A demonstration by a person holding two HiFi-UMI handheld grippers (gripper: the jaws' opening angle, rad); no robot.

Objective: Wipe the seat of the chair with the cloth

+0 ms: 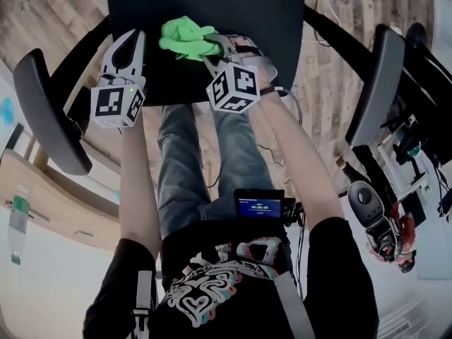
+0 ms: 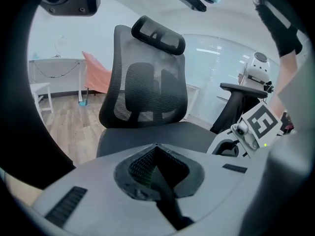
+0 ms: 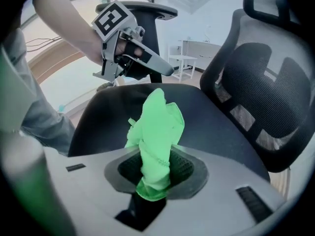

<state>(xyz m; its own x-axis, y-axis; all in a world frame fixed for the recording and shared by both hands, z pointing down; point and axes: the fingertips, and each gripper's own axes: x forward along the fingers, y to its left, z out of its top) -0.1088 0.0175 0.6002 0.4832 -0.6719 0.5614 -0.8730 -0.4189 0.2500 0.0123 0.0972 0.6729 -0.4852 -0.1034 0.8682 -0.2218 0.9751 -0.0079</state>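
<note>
The black chair seat (image 1: 212,6) lies ahead of me, and shows again in both gripper views (image 2: 147,134) (image 3: 216,127). A bright green cloth (image 1: 185,37) (image 3: 157,124) is bunched just above the seat's front part. My right gripper (image 1: 210,50) (image 3: 156,156) is shut on the cloth, which sticks up out of its jaws. My left gripper (image 1: 134,35) (image 2: 156,147) hovers over the seat's front left, shut with nothing in it. The two grippers are side by side, a short gap apart.
Curved black armrests stand to the left (image 1: 49,111) and right (image 1: 378,83) of the seat. The mesh backrest (image 2: 147,87) (image 3: 266,77) with its headrest rises at the far side. A white machine (image 1: 374,217) and cables sit on the wooden floor at right.
</note>
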